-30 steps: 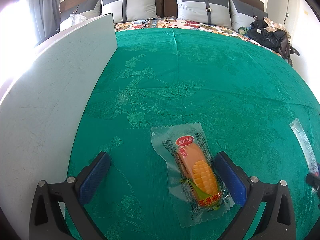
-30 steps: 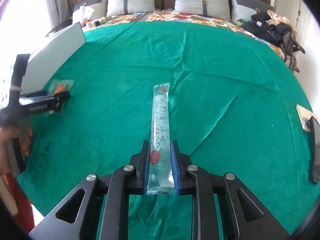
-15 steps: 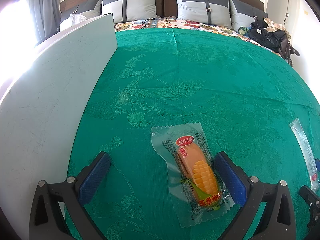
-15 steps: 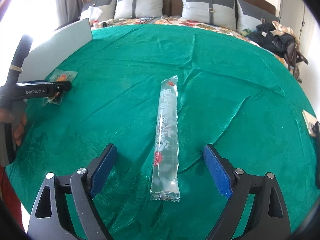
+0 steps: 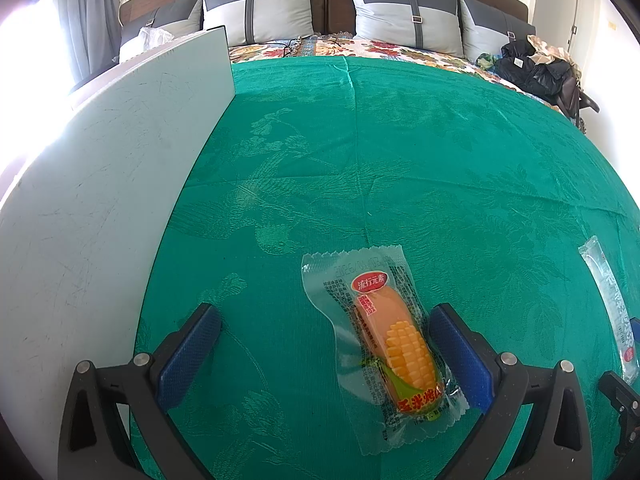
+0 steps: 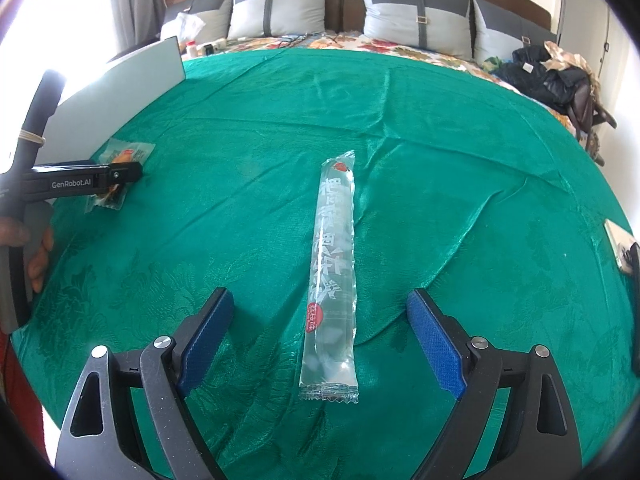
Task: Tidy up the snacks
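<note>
Both hand-held grippers are released. The jelly stick [image 6: 333, 268] lies centred at 12 o'clock from the right hand-held gripper [image 6: 320, 328], long axis pointing away; the left hand-held gripper [image 5: 320, 344] straddles the corn snack [image 5: 394, 344].

**Two snack packets lying flat on the green cloth**

Corn-shaped snack [image 5: 394, 342]: sealed in a clear wrapper with crimped ends, a red oval label near the top and red lettering at the bottom. The contents are orange at the upper end and yellow-kernelled lower down, with green printed beneath. It lies flat, slightly tilted, its lower end angled rightward.

Jelly stick [image 6: 333, 276]: a long, narrow, transparent tube packet with white lettering along its length and small red marks near both ends. It lies flat and nearly straight, well apart from the corn snack. The contents appear clear, possibly liquid or gel.
</note>
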`<state>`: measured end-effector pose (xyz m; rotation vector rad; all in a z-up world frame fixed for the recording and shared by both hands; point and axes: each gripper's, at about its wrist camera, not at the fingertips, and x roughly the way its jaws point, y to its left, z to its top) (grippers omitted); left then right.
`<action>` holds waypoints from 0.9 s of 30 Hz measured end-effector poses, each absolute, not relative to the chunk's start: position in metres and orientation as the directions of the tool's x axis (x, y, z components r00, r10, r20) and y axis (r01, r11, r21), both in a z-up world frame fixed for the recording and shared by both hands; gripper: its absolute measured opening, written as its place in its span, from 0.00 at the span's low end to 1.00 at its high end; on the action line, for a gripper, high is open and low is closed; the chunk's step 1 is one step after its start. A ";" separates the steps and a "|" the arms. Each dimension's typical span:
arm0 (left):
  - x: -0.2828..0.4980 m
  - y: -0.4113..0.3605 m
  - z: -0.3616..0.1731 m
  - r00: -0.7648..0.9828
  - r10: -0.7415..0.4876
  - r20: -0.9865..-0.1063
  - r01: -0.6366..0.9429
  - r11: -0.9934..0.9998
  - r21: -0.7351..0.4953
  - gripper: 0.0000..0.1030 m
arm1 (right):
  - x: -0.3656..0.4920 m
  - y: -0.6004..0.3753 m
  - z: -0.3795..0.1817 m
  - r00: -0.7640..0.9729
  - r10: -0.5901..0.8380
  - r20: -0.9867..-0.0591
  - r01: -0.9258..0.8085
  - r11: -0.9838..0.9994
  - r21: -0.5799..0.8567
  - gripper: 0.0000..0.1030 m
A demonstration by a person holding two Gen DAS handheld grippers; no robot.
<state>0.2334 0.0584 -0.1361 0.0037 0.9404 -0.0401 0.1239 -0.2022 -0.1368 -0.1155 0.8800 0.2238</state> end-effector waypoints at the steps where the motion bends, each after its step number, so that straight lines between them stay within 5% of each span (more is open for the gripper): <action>1: 0.233 0.058 -0.136 0.589 -0.033 -0.808 0.036 0.999 -0.014 1.00 | 0.124 -0.202 -0.137 0.616 0.146 -0.774 -0.241 0.970 -0.008 0.88; 19: 0.233 0.058 -0.136 0.589 -0.030 -0.808 0.036 0.999 -0.011 1.00 | 0.123 -0.204 -0.136 0.614 0.146 -0.776 -0.240 0.971 -0.007 0.89; 24: 0.244 0.055 -0.133 0.466 -0.044 -0.884 0.063 0.998 -0.017 1.00 | 0.150 -0.209 -0.122 0.484 0.179 -0.857 -0.205 0.975 0.087 0.88; 26: 0.245 0.052 -0.131 0.443 -0.056 -0.895 0.093 0.996 -0.017 0.95 | 0.164 -0.214 -0.112 0.462 0.216 -0.860 -0.181 0.972 0.147 0.85; 27: 0.243 0.051 -0.127 0.456 -0.067 -0.888 0.111 0.994 -0.018 0.73 | 0.172 -0.213 -0.110 0.441 0.214 -0.872 -0.179 0.973 0.148 0.82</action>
